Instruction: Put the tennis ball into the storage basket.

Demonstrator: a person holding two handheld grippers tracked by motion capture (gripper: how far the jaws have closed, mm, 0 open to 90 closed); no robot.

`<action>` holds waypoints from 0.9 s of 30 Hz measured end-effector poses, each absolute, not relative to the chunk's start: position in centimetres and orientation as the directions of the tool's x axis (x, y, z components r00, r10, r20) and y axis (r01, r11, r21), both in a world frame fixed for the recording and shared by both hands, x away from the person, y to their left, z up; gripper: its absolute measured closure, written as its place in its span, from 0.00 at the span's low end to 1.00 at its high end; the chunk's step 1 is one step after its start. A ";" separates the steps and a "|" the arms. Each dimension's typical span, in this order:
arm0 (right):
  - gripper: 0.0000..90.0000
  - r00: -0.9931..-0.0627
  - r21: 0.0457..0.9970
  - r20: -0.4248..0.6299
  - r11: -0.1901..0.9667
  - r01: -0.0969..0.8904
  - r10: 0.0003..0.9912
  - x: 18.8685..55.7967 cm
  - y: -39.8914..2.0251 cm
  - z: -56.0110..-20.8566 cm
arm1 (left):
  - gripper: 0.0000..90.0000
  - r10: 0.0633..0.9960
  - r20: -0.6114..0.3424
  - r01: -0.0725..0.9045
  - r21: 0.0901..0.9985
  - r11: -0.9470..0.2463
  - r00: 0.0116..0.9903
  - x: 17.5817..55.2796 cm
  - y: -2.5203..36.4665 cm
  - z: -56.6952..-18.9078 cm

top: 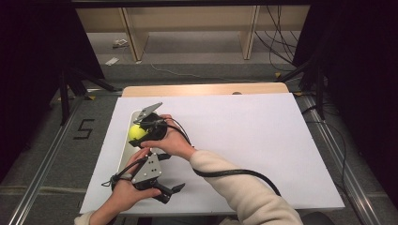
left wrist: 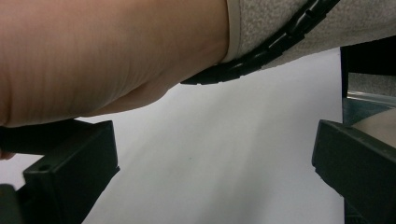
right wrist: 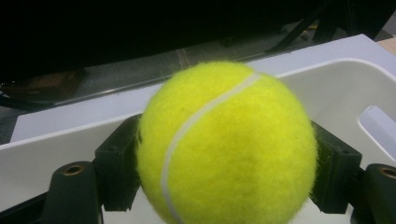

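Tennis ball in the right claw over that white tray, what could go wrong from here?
1. The tennis ball is round and fuzzy, pinched at its sides by the right claw; it might slip or pop out.
2. Released above the white tray, it could bounce or roll over the low wall onto the white table sheet.
3. The right forearm crosses close over the open left claw; the cable might snag.

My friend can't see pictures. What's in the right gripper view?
A fuzzy yellow tennis ball sits squeezed between the right gripper's two black jaws. Just behind it is a white tray with a handle slot, on a white table.
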State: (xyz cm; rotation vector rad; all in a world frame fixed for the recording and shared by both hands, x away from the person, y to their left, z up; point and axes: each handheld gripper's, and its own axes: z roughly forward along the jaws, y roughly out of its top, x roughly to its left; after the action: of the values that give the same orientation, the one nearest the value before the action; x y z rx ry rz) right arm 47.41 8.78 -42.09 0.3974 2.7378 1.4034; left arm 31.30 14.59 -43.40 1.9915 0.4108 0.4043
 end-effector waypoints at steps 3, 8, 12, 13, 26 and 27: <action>0.29 -0.967 0.803 0.081 0.559 0.207 0.242 47.4 8.9 -42.2 | 0.00 0.454 0.102 0.112 0.900 -0.422 0.885 31.3 14.6 -43.4; 0.29 -0.966 0.795 0.088 0.567 0.216 0.245 47.3 9.0 -42.4 | 0.00 0.454 0.103 0.112 0.899 -0.423 0.885 31.3 14.6 -43.4; 0.29 -0.966 0.793 0.088 0.569 0.216 0.244 47.4 9.1 -42.4 | 0.00 0.452 0.106 0.110 0.899 -0.425 0.886 31.3 14.6 -43.4; 0.29 -0.966 0.793 0.088 0.569 0.216 0.244 47.4 9.1 -42.5 | 0.00 0.452 0.106 0.109 0.899 -0.425 0.886 31.3 14.6 -43.4; 0.29 -0.964 0.785 0.094 0.577 0.224 0.247 47.5 9.1 -42.8 | 0.00 0.453 0.107 0.109 0.898 -0.425 0.885 31.3 14.6 -43.4; 0.29 -0.964 0.785 0.094 0.577 0.224 0.248 47.5 9.1 -42.8 | 0.00 0.453 0.108 0.109 0.898 -0.426 0.885 31.3 14.6 -43.4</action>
State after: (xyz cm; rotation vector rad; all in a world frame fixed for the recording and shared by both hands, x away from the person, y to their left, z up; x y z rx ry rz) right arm 47.51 9.10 -42.82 0.4140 2.7661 1.3718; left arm 31.27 14.59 -43.40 1.9932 0.4091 0.4084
